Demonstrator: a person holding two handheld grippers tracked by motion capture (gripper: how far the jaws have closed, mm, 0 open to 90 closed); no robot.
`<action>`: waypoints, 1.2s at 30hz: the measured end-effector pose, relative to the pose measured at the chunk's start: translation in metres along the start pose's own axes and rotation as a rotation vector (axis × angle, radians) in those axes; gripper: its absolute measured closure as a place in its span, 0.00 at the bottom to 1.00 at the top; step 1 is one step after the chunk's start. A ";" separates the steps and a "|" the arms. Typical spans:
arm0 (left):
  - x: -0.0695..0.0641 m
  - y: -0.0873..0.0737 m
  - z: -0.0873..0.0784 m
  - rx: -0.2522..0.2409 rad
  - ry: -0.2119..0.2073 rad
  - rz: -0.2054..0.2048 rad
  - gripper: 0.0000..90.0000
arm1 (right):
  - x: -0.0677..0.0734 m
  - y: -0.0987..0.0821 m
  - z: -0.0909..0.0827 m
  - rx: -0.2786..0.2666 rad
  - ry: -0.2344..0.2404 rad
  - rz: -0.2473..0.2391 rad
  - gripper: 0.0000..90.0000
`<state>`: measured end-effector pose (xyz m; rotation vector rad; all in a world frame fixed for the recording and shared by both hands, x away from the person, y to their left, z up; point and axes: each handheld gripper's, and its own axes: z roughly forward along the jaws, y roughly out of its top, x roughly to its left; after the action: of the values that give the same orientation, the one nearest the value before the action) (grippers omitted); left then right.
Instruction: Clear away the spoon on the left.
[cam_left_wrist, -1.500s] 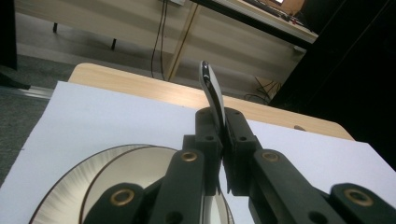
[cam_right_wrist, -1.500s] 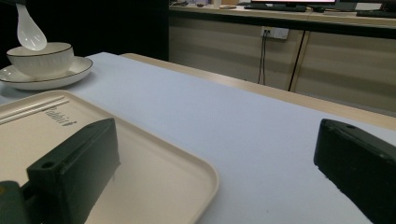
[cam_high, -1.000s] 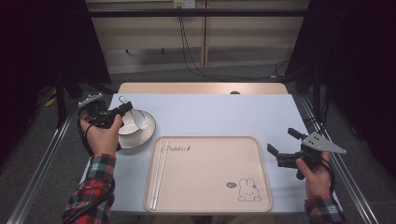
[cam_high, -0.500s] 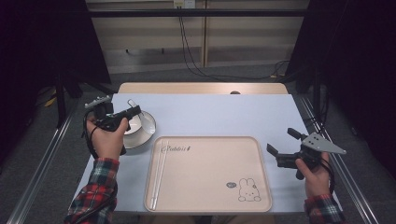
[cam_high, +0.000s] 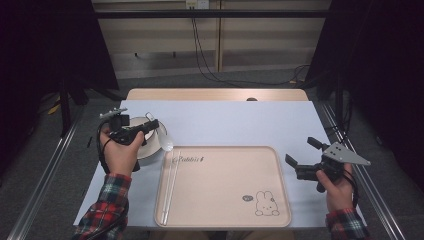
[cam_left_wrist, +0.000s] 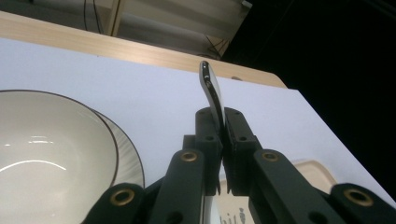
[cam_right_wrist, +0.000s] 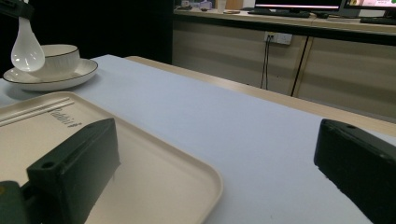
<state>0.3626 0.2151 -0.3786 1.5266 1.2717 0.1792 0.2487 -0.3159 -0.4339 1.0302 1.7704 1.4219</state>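
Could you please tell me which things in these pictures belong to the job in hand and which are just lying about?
In the job: the white spoon clamped in the left gripper; the bowl on its plate; the tray.

Lying about: the chopsticks on the tray; the open, idle right gripper.

Ahead of my right tool (cam_high: 301, 160) the desk (cam_high: 240, 122) lies bare to its far edge, so I can pass there freely. To its left the tray (cam_high: 225, 185) is open except for the chopsticks (cam_high: 171, 182) along its far rim. Beneath my left tool (cam_high: 152, 124), the bowl (cam_right_wrist: 60, 57) and its plate (cam_right_wrist: 70, 74) block the way down.
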 end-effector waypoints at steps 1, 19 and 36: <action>-0.001 -0.001 0.001 0.007 -0.004 0.000 0.96 | 0.000 0.000 0.000 0.001 -0.001 0.001 0.00; -0.015 -0.018 0.017 0.134 -0.057 0.024 0.96 | -0.001 -0.001 0.001 0.006 0.008 -0.005 0.00; -0.019 -0.041 0.033 0.262 -0.099 0.024 0.96 | 0.000 -0.001 0.001 0.012 0.004 -0.005 0.00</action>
<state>0.3526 0.1736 -0.4145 1.7515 1.2346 -0.0497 0.2494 -0.3160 -0.4346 1.0293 1.7851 1.4136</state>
